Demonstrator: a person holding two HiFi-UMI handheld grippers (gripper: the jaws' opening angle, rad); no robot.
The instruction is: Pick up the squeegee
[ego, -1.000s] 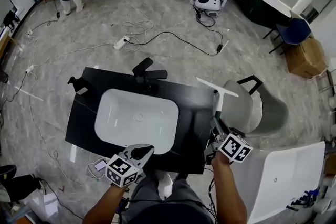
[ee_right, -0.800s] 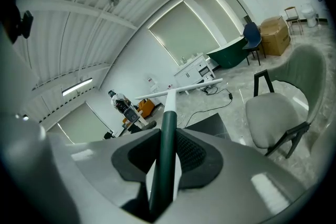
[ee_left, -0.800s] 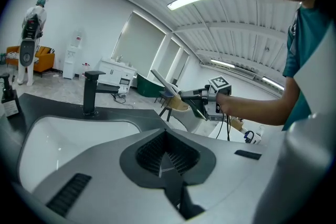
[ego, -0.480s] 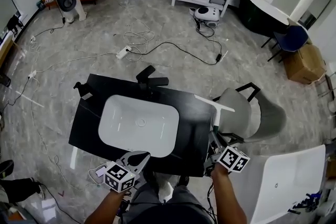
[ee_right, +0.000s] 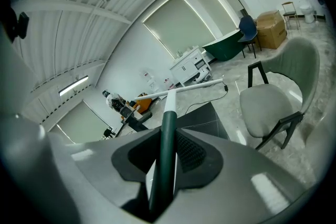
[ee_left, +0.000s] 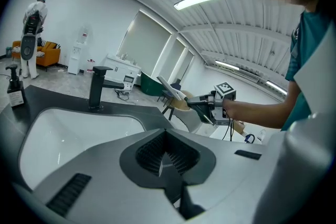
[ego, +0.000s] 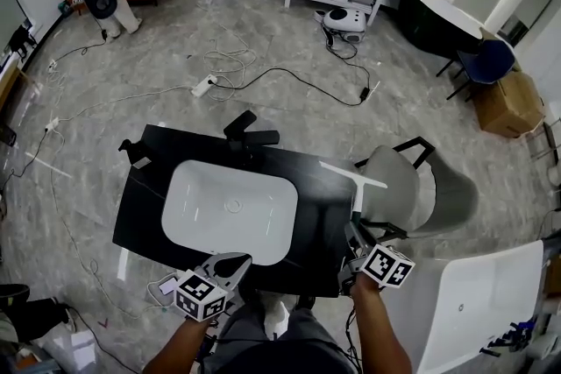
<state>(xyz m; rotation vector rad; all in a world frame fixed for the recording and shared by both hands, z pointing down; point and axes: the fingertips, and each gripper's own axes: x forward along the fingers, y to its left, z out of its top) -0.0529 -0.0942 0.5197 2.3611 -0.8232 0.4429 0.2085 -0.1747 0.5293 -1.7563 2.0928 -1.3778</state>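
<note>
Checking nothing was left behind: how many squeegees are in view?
1 squeegee: handle clamped in the right tool, white blade over the right edge of the black counter. Others could be hidden.

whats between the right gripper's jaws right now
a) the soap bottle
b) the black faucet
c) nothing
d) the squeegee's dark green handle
D: in the right gripper view the right gripper is closed on the dark green handle of the squeegee, whose white blade stands up beyond the jaws, off the black countertop.
</note>
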